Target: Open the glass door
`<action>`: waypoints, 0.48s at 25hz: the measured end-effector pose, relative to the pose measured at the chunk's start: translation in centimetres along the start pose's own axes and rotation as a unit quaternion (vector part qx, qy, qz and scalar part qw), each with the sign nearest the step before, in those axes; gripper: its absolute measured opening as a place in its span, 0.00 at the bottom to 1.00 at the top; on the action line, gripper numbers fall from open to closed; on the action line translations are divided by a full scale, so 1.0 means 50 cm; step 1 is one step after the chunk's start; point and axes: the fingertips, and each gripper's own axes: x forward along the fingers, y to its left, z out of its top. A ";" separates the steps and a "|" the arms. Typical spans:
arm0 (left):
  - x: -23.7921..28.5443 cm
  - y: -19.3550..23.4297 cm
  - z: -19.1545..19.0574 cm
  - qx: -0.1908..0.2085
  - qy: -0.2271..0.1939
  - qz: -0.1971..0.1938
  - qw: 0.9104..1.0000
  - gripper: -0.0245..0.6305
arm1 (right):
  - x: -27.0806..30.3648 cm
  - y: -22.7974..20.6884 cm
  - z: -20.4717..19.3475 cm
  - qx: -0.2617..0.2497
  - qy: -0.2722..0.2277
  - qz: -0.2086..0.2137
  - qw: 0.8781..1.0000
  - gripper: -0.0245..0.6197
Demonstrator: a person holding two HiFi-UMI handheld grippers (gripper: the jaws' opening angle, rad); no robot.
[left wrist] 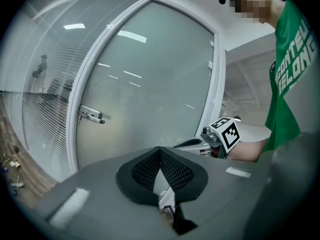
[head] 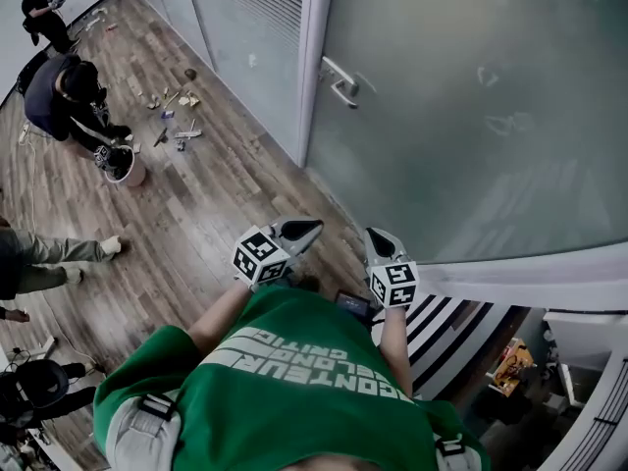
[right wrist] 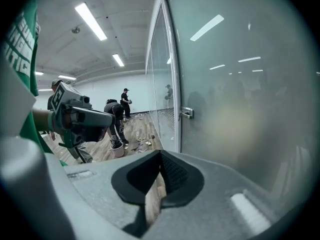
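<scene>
Several people gather at far left around a bucket (head: 126, 168) and small bits scattered on the wood floor (head: 206, 214), well apart from the work. Next comes the left gripper (head: 299, 232), jaws together on nothing, held low before the wearer's chest and probably idle for now. Beyond it, at the pane's left edge beside the white frame (head: 316, 67), sits the lever handle (head: 340, 79), untouched. The right gripper (head: 380, 246) is likewise closed and empty, nearer the frosted glass door (head: 471, 116), which looks shut. Neither tool is at the lever, so I judge this an approach; the jaws would have to part to take it.
</scene>
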 end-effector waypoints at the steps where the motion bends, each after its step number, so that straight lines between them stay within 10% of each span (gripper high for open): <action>1: 0.002 0.008 0.002 0.001 -0.004 0.004 1.000 0.06 | 0.006 -0.004 0.007 -0.003 -0.001 0.002 1.000 0.03; 12: 0.010 0.106 0.054 0.002 -0.020 0.016 1.000 0.06 | 0.087 -0.038 0.082 -0.020 -0.009 0.003 1.000 0.03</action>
